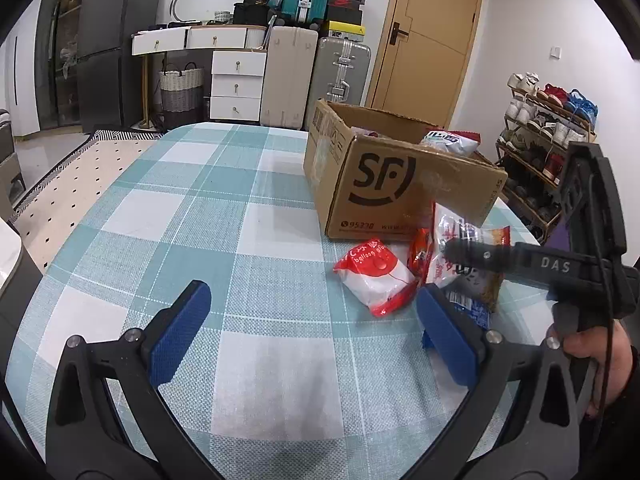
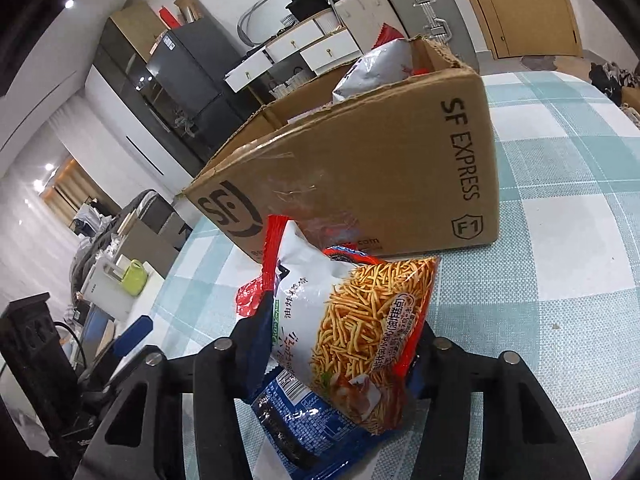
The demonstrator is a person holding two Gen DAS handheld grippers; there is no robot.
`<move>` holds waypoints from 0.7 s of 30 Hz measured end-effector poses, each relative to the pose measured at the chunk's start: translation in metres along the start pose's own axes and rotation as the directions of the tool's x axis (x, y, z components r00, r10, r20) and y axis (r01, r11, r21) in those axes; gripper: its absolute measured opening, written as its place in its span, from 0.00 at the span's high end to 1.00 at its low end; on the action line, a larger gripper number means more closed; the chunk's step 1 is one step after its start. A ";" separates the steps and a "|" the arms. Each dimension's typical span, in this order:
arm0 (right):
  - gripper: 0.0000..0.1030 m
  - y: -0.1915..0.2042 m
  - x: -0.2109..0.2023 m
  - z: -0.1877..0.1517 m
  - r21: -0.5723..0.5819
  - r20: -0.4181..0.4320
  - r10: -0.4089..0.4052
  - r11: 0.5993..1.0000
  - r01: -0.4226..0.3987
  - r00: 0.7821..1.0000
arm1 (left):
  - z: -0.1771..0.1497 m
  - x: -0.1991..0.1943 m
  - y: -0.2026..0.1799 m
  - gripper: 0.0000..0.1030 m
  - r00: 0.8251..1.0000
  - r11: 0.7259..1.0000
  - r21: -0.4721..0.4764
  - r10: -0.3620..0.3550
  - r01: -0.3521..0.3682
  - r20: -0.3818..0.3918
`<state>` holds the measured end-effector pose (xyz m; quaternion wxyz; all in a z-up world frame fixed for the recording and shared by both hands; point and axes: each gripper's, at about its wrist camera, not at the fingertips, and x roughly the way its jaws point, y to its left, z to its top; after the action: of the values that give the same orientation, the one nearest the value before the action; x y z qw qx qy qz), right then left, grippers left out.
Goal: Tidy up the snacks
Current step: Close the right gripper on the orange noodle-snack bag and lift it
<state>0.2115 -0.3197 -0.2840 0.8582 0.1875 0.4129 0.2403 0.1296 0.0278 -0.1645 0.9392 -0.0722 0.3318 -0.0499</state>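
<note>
- Foil noodle-snack bag (image 2: 360,320): light, crinkly, crushable; right gripper (image 2: 332,344) jaws clamped on its lower half.
- Left gripper (image 1: 308,336) jaws open, empty.
- Box (image 2: 380,184) just beyond.

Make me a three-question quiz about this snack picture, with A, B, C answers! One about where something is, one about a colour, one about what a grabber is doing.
1. Where is the red-and-white packet?
A. on the tablecloth, in front of the cardboard box
B. inside the box
C. on the floor

2. What colour are the left gripper's pads?
A. yellow
B. blue
C. green

3. What is the right gripper doing?
A. hanging open over nothing
B. resting inside the box
C. clamped on a noodle-snack bag

Answers:
1 A: it lies on the checked tablecloth just before the cardboard box.
2 B: the left gripper has blue pads.
3 C: the right gripper pinches the noodle-snack bag.
</note>
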 end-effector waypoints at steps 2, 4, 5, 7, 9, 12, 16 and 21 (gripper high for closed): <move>0.55 -0.002 -0.006 -0.002 0.013 0.012 0.013 1.000 -0.013 1.000 | 0.000 0.000 0.001 0.00 1.000 1.000 -0.002 0.002 -0.002 0.005; 0.57 -0.003 -0.016 -0.007 0.033 0.042 0.027 0.999 -0.028 0.999 | 0.000 0.001 0.000 0.00 1.000 1.000 -0.003 0.008 -0.008 0.004; 0.58 0.000 -0.019 -0.010 0.035 0.046 0.032 0.999 -0.034 0.998 | 0.000 0.002 0.000 0.00 1.000 1.000 -0.002 0.009 -0.009 0.002; 0.58 0.001 -0.026 -0.014 0.039 0.059 0.033 0.999 -0.035 0.998 | 0.000 0.002 0.000 0.00 1.000 1.000 -0.003 0.014 -0.014 0.001; 0.58 0.000 -0.032 -0.017 0.050 0.071 0.039 0.998 -0.042 0.997 | -0.001 0.002 0.001 0.00 1.000 1.000 -0.004 0.014 -0.014 0.004; 0.58 0.003 -0.043 -0.024 0.057 0.101 0.049 0.997 -0.055 0.994 | -0.001 0.002 0.000 0.00 1.000 1.000 -0.001 0.017 -0.017 0.006; 0.58 -0.001 -0.065 -0.030 0.058 0.127 0.059 0.996 -0.067 0.990 | -0.002 0.002 -0.003 0.00 1.000 1.000 0.012 0.018 -0.018 0.005; 0.58 0.001 -0.095 -0.039 0.039 0.172 0.051 0.998 -0.059 0.984 | -0.005 0.015 -0.008 0.00 0.997 1.000 0.028 0.011 -0.008 -0.082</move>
<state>0.1280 -0.3681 -0.2479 0.8793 0.2375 0.3375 0.2378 0.1378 0.0175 -0.1762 0.9260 -0.0553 0.3696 -0.0530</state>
